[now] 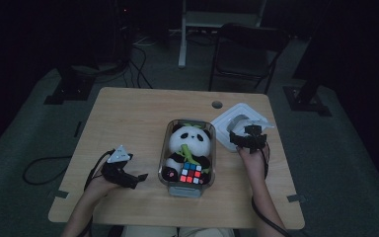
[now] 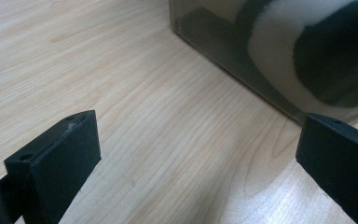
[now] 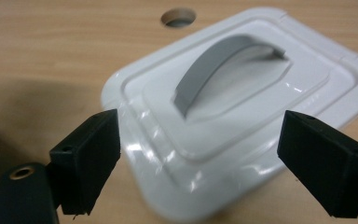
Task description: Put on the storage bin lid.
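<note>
Lying flat, the white lid (image 3: pixel 242 116) runs diagonally — grey handle (image 3: pixel 219 70) along it — between the right gripper (image 3: pixel 198 154)'s released jaws.

Dim room; grey carpet (image 1: pixel 24 123); black folding chair (image 1: pixel 246 52) behind wooden table (image 1: pixel 133 113).

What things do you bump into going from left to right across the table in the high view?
Left gripper → clear box holding the panda plush and puzzle cube → right gripper over the white lid.

Black left gripper (image 1: pixel 139 177) – grey three-cornered plate, black cable trailing.
</note>
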### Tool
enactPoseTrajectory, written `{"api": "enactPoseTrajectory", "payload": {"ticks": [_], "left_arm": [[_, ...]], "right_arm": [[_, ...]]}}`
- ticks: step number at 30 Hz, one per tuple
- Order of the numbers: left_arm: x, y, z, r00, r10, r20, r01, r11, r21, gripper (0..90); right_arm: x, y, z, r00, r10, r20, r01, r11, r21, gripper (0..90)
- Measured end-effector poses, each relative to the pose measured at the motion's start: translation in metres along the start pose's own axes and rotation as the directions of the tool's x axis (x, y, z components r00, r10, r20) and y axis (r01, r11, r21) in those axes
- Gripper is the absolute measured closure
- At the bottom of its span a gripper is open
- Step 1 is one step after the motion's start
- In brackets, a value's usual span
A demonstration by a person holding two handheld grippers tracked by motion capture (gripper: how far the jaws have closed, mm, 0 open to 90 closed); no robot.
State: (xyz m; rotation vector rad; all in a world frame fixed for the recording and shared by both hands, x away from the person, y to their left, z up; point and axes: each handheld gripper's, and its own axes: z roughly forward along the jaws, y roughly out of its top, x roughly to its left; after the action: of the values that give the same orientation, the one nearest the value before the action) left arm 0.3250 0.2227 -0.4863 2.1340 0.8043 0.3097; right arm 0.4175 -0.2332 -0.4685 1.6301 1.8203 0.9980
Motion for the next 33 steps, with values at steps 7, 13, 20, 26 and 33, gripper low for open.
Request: {"api": "enactPoseTrajectory", "payload": {"ticks": [7,13,20,26,33], "left_arm": [[-0.001,-0.002,0.001,1.0000,-0.010,0.001,0.010,1.0000,0.000,0.6],[-0.001,-0.001,0.000,0.9998,-0.021,-0.004,0.021,0.9997,-0.015,0.6],[-0.001,0.001,-0.001,1.0000,-0.009,-0.002,0.009,0.9998,-0.017,0.6],[0.002,-0.001,-0.001,0.9996,-0.024,-0.013,0.024,0.9996,-0.011,0.6],[0.003,-0.002,0.000,0.9994,-0.032,-0.015,0.032,0.9995,-0.010,0.6]], "right_arm": [[0.004,0.019,0.021,0.9970,0.041,0.066,-0.039,0.999,-0.022,13.1],[0.012,0.030,0.044,0.9916,0.051,0.119,-0.049,0.999,-0.020,13.2],[0.015,0.030,0.079,0.9763,0.061,0.208,-0.070,0.997,0.037,14.3],[0.018,0.027,0.094,0.9760,0.035,0.215,-0.050,0.997,0.065,29.4],[0.016,0.022,0.097,0.9797,0.076,0.186,-0.090,0.993,0.071,54.4]]}}
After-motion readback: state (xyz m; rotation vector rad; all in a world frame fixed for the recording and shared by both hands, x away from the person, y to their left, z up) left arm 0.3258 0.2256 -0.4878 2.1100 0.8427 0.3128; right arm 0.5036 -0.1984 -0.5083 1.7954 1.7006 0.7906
